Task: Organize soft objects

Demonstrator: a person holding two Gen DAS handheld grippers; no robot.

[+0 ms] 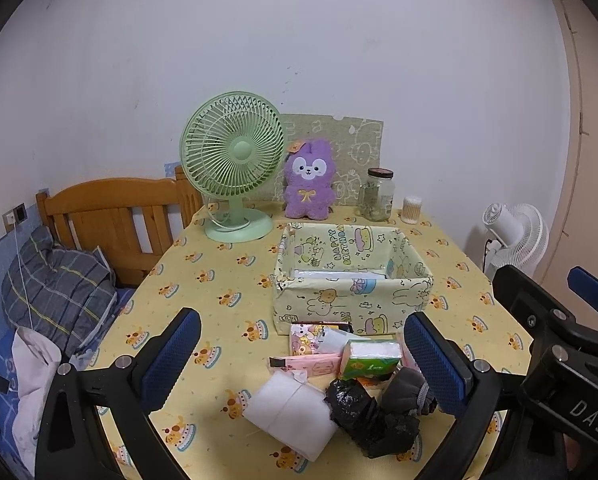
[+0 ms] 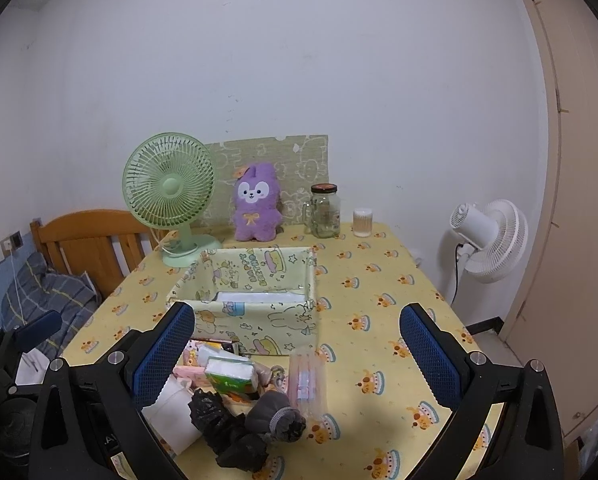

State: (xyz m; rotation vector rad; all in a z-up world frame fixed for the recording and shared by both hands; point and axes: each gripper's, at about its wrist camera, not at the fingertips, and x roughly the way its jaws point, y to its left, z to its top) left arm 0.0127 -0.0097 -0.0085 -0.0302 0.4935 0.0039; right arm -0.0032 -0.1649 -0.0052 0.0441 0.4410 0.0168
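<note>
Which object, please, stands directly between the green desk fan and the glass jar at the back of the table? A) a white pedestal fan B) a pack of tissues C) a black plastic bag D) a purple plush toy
D: the purple plush toy sits upright between the green desk fan and the glass jar at the table's far edge.

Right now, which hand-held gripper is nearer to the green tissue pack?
Left. The left hand-held gripper has the green tissue pack between its fingers; the right hand-held gripper points mostly right of it.
</note>
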